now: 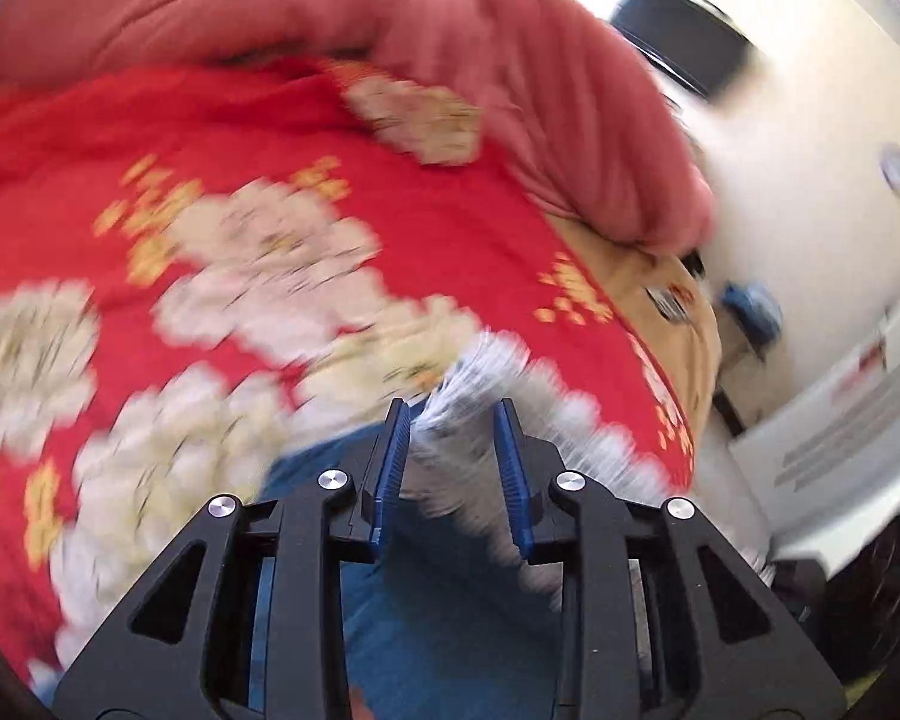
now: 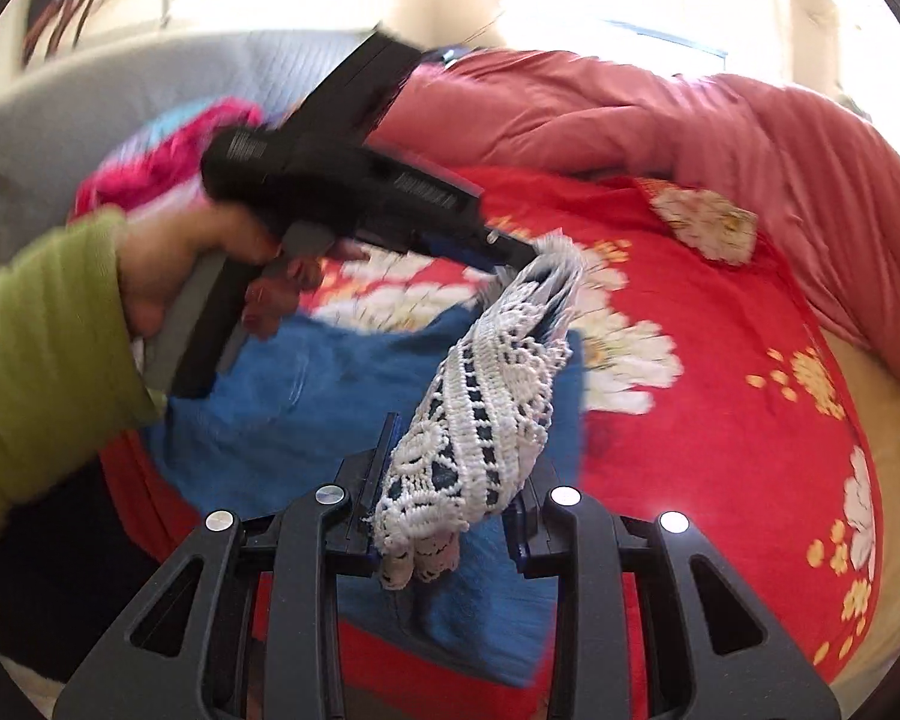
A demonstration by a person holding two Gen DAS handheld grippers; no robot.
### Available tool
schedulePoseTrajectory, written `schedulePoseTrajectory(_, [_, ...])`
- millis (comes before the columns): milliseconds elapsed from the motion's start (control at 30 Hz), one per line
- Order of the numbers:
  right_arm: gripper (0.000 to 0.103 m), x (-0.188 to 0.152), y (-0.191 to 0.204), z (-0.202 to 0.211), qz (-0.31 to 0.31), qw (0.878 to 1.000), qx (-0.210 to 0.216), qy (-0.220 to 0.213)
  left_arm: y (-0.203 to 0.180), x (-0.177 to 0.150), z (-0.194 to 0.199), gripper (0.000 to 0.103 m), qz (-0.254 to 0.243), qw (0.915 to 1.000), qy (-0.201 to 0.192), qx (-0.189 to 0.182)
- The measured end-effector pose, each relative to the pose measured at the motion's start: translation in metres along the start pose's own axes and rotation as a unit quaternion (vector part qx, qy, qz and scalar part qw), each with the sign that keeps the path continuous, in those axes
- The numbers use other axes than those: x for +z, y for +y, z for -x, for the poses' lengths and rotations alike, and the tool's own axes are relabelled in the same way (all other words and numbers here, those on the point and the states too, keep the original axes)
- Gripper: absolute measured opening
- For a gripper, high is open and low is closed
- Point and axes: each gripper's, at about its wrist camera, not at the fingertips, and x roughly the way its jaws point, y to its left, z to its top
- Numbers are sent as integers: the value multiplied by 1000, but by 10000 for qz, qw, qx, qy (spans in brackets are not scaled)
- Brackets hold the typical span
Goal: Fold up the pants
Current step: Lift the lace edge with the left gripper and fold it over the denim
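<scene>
Red floral bedding (image 2: 720, 360) fills the scene, with a grey sofa back (image 2: 120, 90) and a heap of pink and teal laundry (image 2: 168, 156) seen at far left and a salmon quilt (image 2: 690, 120) bunched along the far side. A green sleeve (image 2: 36, 360) and a hand (image 2: 168, 276) are shown next, working the handle of the left gripper (image 2: 531, 249), whose fingers are closed on one end of a white lace hem. Blue pants (image 2: 306, 384) are spread on the bedding below, and their lace trim (image 2: 486, 420) is stretched in a raised band between the two tools. Nearest the lens, the right gripper (image 2: 456, 480) is seen narrowly parted and clamped on the other end of the lace. In the blurred left wrist view, white fringe is pinched between the blue pads (image 1: 393, 456). By this evidence a fold is judged to be under way: the hem is lifted and being carried, while laying it down, squaring edges and any further fold appear to be left undone.
</scene>
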Motion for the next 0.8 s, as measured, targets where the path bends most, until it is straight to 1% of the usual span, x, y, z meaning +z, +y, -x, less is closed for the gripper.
schedulePoseTrajectory(33, [28, -2, 8, -6, 130, 9999, 7, 71, 9, -3, 7, 22, 159, 9998, -76, -12])
schedulePoseTrajectory(100, [28, -5, 27, -18, 454, 9988, -28, 195, 26, -6, 20, 32, 526, 9983, -249, 7])
schedulePoseTrajectory(167, [28, -9, 46, -26, 839, 9961, -89, 252, 45, -9, 37, 37, 931, 9950, -357, -52])
schedulePoseTrajectory(200, [28, -10, 54, -28, 1005, 9945, -99, 265, 50, -12, 43, 40, 1026, 9940, -369, -18])
schedulePoseTrajectory(233, [28, -12, 64, -32, 1210, 9922, -144, 263, 54, -16, 51, 42, 1128, 9929, -385, 45])
schedulePoseTrajectory(300, [28, -13, 76, -36, 1452, 9890, -117, 252, 57, -23, 58, 47, 1211, 9920, -362, 48])
schedulePoseTrajectory(333, [30, -14, 82, -38, 1580, 9871, -99, 241, 57, -29, 64, 50, 1303, 9909, -337, 50])
schedulePoseTrajectory(400, [30, -17, 93, -43, 1772, 9839, 33, 243, 58, -40, 70, 62, 1443, 9890, -329, -34])
schedulePoseTrajectory(433, [32, -18, 96, -45, 1792, 9834, 146, 263, 60, -45, 72, 64, 1471, 9886, -304, -41])
schedulePoseTrajectory(467, [40, -20, 98, -44, 1754, 9836, 321, 263, 61, -49, 71, 64, 1460, 9889, -263, 26])
schedulePoseTrajectory(500, [46, -20, 99, -41, 1692, 9840, 503, 232, 62, -53, 68, 64, 1466, 9888, -237, 158])
schedulePoseTrajectory(533, [54, -21, 98, -38, 1605, 9845, 682, 203, 66, -55, 65, 64, 1493, 9883, -152, 286])
schedulePoseTrajectory(567, [55, -20, 95, -32, 1453, 9853, 883, 155, 69, -58, 63, 64, 1513, 9879, -101, 332])
schedulePoseTrajectory(633, [55, -19, 85, -22, 1195, 9869, 1083, 77, 74, -60, 56, 64, 1556, 9871, -6, 365])
schedulePoseTrajectory(733, [65, -13, 53, -8, 644, 9922, 1063, -119, 78, -58, 49, 64, 1568, 9873, 63, 233])
schedulePoseTrajectory(800, [66, -9, 24, -6, 207, 9962, 822, -178, 79, -57, 43, 64, 1574, 9872, 120, 228])
